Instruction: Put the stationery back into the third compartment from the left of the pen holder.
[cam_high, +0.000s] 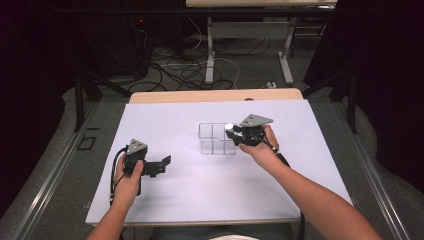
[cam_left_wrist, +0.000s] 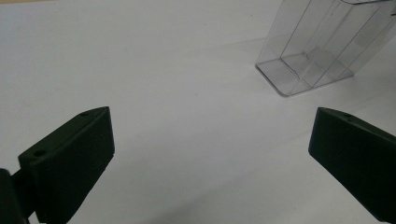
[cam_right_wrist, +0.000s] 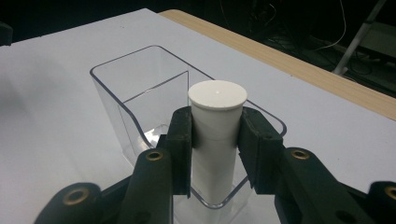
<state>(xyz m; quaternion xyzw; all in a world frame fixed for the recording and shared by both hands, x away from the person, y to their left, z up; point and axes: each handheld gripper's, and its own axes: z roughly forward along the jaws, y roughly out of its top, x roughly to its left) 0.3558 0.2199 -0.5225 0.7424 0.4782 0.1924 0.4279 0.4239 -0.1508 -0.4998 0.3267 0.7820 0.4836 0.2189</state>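
While both forearms come in from the bottom of the high view, the left hand (cam_high: 127, 175) rests low on the white table (cam_high: 200, 190), near its left front, holding the left gripper (cam_high: 162, 164) with its jaws spread and pointing right, with nothing between them. The right forearm runs diagonally up from the lower right, and the right hand (cam_high: 262, 145) holds the right gripper (cam_high: 231, 131) at the right end of the clear bin (cam_high: 212, 140), its grey plate (cam_high: 256, 120) on top and its jaws pointing left; a white tube (cam_high: 229, 127) shows as a bright spot between them. The two grippers are well apart. Seen from the left gripper view, the two black jaws stand wide at the lower corners, with bare table between them, and the bin (cam_left_wrist: 322, 51) lies ahead to the upper right, its dividers showing through the clear walls. From the right gripper view, the jaws are clamped on the tube (cam_right_wrist: 217, 135) from both sides just under its flat cap, holding it upright. The tube's lower part stands inside the near compartment of the bin (cam_right_wrist: 126, 88), close to the rounded near wall; whether its foot touches the floor I cannot tell. The far compartment lies beyond the divider.
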